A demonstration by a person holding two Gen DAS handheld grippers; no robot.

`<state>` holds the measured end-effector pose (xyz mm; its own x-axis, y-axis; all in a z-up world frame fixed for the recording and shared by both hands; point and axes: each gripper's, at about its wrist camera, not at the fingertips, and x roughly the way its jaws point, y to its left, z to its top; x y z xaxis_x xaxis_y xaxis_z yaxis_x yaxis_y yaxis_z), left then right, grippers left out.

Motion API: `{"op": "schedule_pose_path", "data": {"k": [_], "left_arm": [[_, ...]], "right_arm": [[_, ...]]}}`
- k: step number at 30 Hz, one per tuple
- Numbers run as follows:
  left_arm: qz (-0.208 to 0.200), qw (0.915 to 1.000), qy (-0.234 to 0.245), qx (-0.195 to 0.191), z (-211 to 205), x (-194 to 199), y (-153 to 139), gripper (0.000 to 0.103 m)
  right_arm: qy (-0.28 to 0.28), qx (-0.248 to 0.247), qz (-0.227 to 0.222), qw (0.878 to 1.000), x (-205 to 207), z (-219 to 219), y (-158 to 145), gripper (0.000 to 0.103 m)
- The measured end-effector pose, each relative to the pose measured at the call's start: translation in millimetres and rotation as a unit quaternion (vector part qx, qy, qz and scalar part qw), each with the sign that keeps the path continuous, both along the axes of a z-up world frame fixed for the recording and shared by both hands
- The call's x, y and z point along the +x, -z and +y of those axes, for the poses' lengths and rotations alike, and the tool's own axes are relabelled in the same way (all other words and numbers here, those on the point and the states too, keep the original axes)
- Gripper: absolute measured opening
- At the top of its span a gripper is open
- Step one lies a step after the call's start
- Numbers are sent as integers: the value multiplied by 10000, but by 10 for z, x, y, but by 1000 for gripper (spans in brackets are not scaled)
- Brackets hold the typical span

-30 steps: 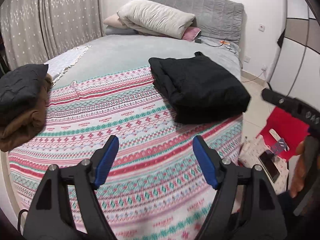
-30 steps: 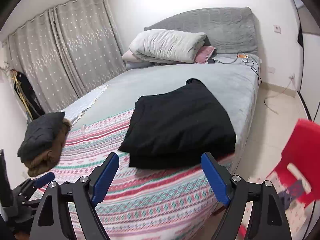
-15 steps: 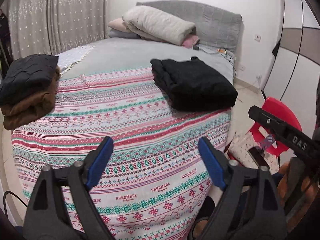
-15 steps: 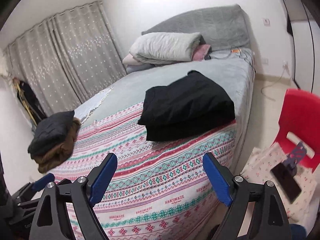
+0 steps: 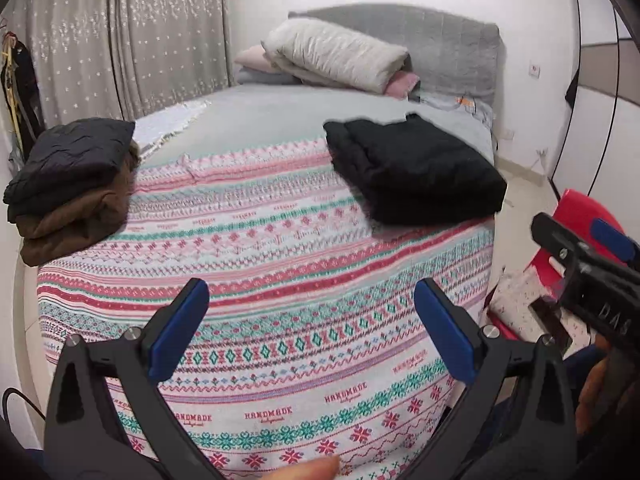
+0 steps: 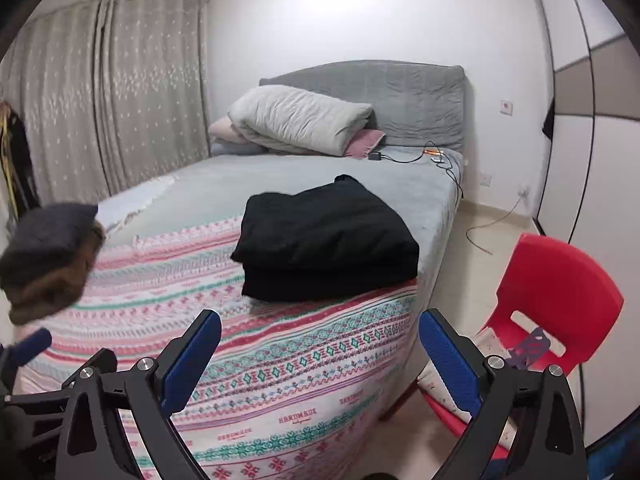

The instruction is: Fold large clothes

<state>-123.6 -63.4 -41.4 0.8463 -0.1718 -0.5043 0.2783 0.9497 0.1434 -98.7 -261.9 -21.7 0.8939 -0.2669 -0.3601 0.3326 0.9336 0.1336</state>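
Observation:
A folded black garment (image 5: 416,172) lies on the right side of the bed; it also shows in the right wrist view (image 6: 328,240). A stack of a dark grey and a brown folded garment (image 5: 72,184) sits at the bed's left edge, also visible in the right wrist view (image 6: 48,260). My left gripper (image 5: 312,328) is open and empty, held off the foot of the bed. My right gripper (image 6: 320,352) is open and empty, also back from the foot of the bed. The right gripper's side shows in the left wrist view (image 5: 592,268).
A patterned striped blanket (image 5: 280,280) covers the foot of the bed. Pillows (image 6: 300,124) and a grey headboard (image 6: 420,100) are at the far end. A red plastic chair (image 6: 556,300) stands right of the bed. Curtains (image 6: 100,100) hang at left. A cable (image 6: 496,220) lies on the floor.
Both grippers have pulled back from the bed toward its foot and stayed open. The black garment lies folded where it was, now farther off.

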Motion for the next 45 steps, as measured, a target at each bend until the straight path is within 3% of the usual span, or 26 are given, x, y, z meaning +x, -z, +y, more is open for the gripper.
{"op": "schedule_pose_path", "data": {"k": [5,45], "left_arm": [[24,9999,-146,46,0,26,48,102],[91,9998,-119,97,-50,-7,68,102]], "right_arm": [[-189,12,231,9996,90,90,80,101],[42,-277,210,9994,63,167,37,103]]}}
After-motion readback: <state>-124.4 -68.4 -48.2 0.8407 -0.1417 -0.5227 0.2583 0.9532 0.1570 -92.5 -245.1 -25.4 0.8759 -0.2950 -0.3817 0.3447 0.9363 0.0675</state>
